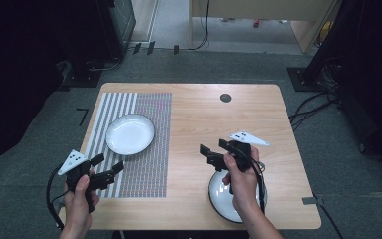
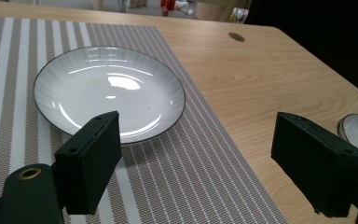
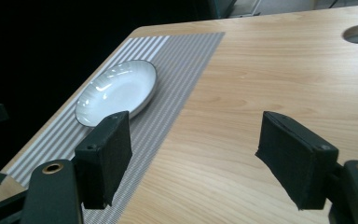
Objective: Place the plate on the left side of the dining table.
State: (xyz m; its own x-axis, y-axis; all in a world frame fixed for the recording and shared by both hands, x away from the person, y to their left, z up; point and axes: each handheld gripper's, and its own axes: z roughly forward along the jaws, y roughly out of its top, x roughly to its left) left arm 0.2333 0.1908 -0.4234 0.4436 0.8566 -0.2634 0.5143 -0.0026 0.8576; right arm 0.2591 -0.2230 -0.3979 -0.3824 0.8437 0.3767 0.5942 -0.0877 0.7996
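Two plates on worktop [image 1: 258, 112]: one [image 1: 130, 134] on striped mat [image 1: 149, 164], one [image 1: 220, 199] by near edge. Left tool [image 1: 110, 166] & right tool [image 1: 210, 149] both released, nothing gripped.

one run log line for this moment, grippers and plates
left gripper: open, empty | right gripper: open, empty | plate on placemat | second plate on bare table, under right hand

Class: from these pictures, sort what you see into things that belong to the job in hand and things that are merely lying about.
In the job:
- near plate
- far plate
- mat
- left gripper, open
- right gripper, open

Lying about:
- cables on the floor
- table hole
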